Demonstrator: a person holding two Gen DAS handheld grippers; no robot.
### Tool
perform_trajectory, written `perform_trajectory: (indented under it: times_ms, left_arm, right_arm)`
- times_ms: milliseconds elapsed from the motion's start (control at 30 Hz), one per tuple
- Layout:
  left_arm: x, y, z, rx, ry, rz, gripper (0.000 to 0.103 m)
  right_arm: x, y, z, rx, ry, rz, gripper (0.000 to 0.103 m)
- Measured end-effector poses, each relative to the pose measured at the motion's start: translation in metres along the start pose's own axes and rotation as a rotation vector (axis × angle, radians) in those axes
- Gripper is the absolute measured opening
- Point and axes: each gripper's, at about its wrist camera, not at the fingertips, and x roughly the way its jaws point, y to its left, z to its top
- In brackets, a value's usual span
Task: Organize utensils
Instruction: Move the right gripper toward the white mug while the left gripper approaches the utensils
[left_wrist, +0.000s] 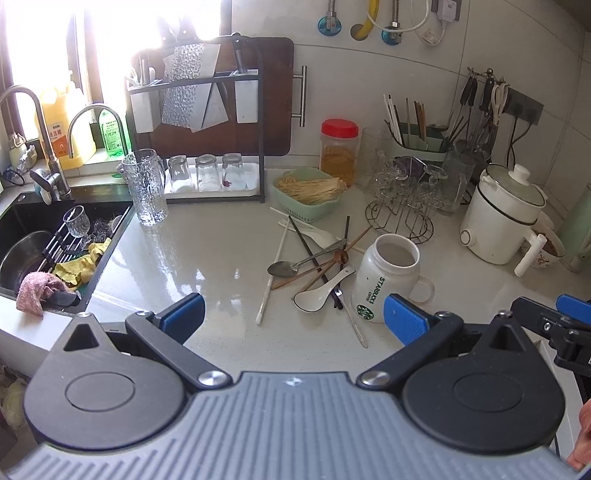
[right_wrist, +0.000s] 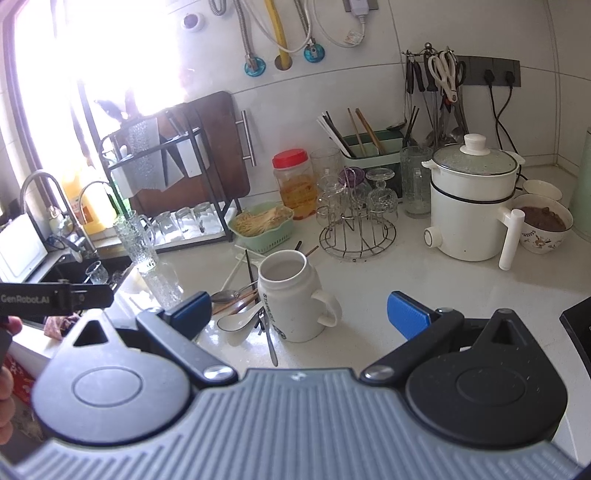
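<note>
The left hand-held gripper (left_wrist: 293, 317) hovers above the worktop (left_wrist: 207, 258) with its blue pads spread wide and nothing between them. Just ahead of it, slightly toward its right finger, lies the heap of utensils (left_wrist: 314, 262): a metal spoon (left_wrist: 282, 268), a white ceramic spoon (left_wrist: 321, 291), and crossed chopsticks (left_wrist: 314, 258). The white mug (left_wrist: 388, 277) stands beside the heap, close in front of the right pad. The right hand-held gripper (right_wrist: 299, 314) is likewise spread and empty, the mug directly ahead between its fingers, the utensils before its left finger.
</note>
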Motion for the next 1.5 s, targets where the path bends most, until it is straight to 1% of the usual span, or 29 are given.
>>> perform_trajectory:
  times_ms: [267,600,733,833,1033,1133,1300,1500]
  left_arm:
    - [0.002,-0.003,0.004,-0.007,0.000,-0.008,0.103]
    - [0.002,-0.005,0.005,0.014,0.003,-0.005,0.103]
    - [0.001,-0.008,0.005,0.023,0.009,-0.012,0.103]
    - [-0.002,-0.008,0.004,0.031,0.011,0.000,0.103]
    - [-0.005,-0.005,0.005,0.000,0.017,0.004,0.103]
    - [-0.005,-0.005,0.006,0.003,0.025,0.012,0.103]
    - [-0.005,-0.006,0.008,0.015,0.020,0.035,0.103]
    - [-0.001,-0.011,0.007,0.014,0.036,0.033,0.103]
  right_arm:
    - [0.001,0.003,0.001,-0.013,-0.001,-0.009,0.103]
    - [0.004,-0.002,0.000,0.008,0.010,0.011,0.103]
    - [0.006,-0.003,0.000,0.009,0.036,0.010,0.103]
    - [0.004,-0.004,0.001,0.009,0.038,0.008,0.103]
    - [0.006,-0.003,0.002,0.013,0.035,0.035,0.103]
    - [0.009,-0.002,0.002,0.007,0.051,0.031,0.103]
    - [0.010,-0.002,0.001,0.009,0.062,0.058,0.103]
    - [0.009,-0.007,0.000,0.004,0.074,0.051,0.103]
